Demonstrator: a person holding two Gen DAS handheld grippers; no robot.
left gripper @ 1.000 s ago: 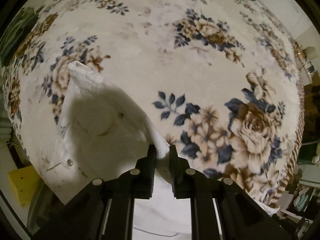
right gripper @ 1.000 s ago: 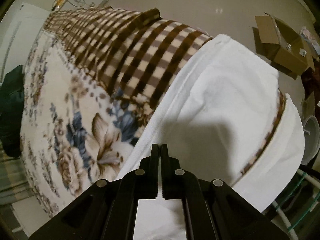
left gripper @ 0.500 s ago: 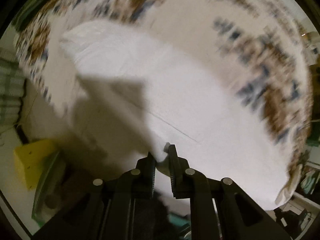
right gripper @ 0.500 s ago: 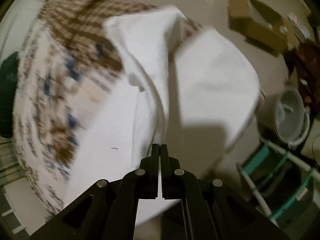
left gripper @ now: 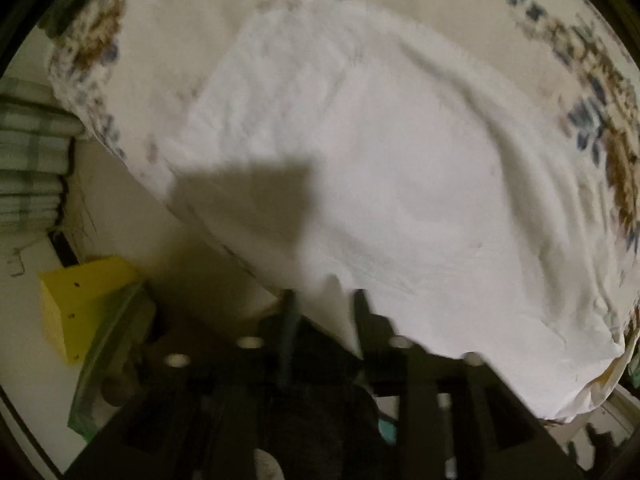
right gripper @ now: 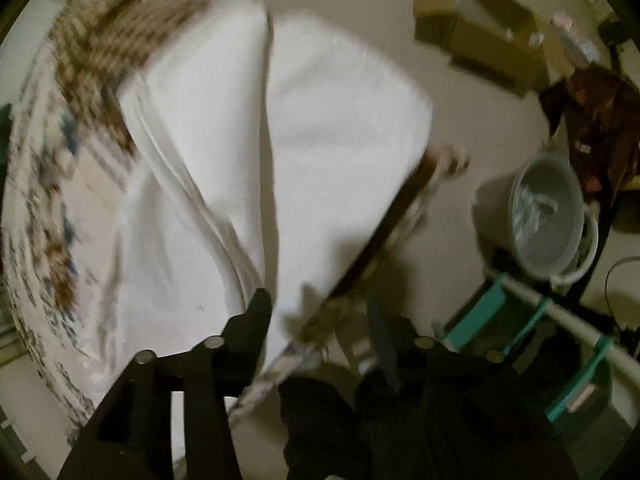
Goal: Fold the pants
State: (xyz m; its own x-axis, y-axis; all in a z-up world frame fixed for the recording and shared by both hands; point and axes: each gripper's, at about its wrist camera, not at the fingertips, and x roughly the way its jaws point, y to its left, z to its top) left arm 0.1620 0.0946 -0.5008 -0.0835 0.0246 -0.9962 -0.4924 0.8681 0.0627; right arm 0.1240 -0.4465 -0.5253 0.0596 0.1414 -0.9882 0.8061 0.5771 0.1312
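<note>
Pants [left gripper: 380, 160], white, rumpled, doubled over

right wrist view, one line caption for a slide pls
Right gripper, jaws just opening, over folded white pants on the bed.

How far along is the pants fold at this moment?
Done: the white pants lie doubled over on the floral blanket. In hand: both the left hand-held gripper and right hand-held gripper have just been opening, cloth edges loose between the jaws. Left: probably another fold and smoothing the wrinkles.
</note>
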